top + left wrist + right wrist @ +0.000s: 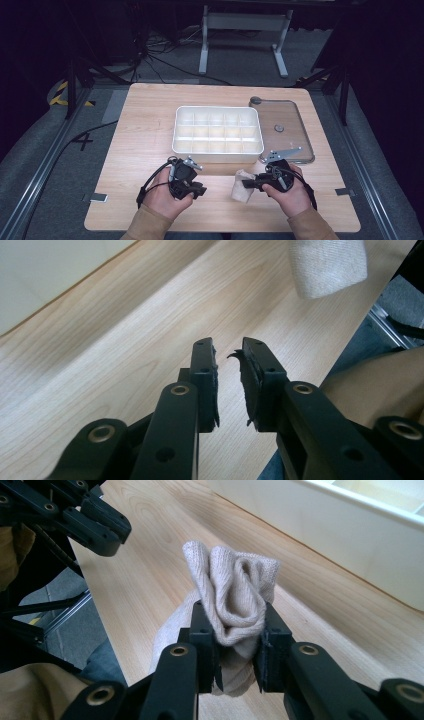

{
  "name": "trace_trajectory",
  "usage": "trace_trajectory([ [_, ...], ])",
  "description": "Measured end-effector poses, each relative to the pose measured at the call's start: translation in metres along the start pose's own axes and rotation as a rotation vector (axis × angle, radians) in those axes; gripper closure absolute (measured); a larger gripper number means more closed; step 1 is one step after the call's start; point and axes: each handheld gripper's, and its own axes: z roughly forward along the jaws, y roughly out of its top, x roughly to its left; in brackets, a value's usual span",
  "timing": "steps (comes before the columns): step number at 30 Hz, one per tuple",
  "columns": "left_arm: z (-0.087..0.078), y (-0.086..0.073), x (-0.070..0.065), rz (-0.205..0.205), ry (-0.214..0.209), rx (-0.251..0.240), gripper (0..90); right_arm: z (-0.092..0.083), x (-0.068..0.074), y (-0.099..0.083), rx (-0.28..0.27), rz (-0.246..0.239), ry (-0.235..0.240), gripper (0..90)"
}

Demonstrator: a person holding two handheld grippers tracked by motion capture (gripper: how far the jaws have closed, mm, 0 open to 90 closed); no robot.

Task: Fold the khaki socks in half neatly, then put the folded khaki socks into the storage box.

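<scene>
Here, at the near edge of a wooden worktop (150,140), a person works with a two-jaw gripper in each hand. The right gripper (235,645) is clamped on a beige sock (232,595): its black pads pinch the bunched knit at mid-length, so folds bulge out above the jaws and the rest hangs below them. In the high view the sock (243,186) sits just right of the middle of the near edge, its long axis running roughly from the worktop's far edge toward the near one, the lower end down at the wood; whether it touches the surface cannot be told. The left gripper (229,382) stands with a narrow gap between its worn pads and nothing between them, aimed across bare wood toward the sock (327,265); in the high view it (200,191) is just left of the sock. Beyond both hands, a white compartment tray (216,149) occupies the centre of the worktop, with a clear lid (292,125) lying flat by the right edge.
</scene>
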Motion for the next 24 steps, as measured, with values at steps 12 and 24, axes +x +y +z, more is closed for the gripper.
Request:
trace_trajectory([
  [12,-0.009,-0.003,0.007,-0.021,0.010,-0.009,75.1,-0.009,-0.005,0.003,-0.025,0.003,-0.016,74.3],
  [24,-0.029,-0.011,0.023,-0.057,0.035,-0.031,74.2,-0.024,-0.010,0.026,-0.016,-0.021,-0.053,74.3],
])
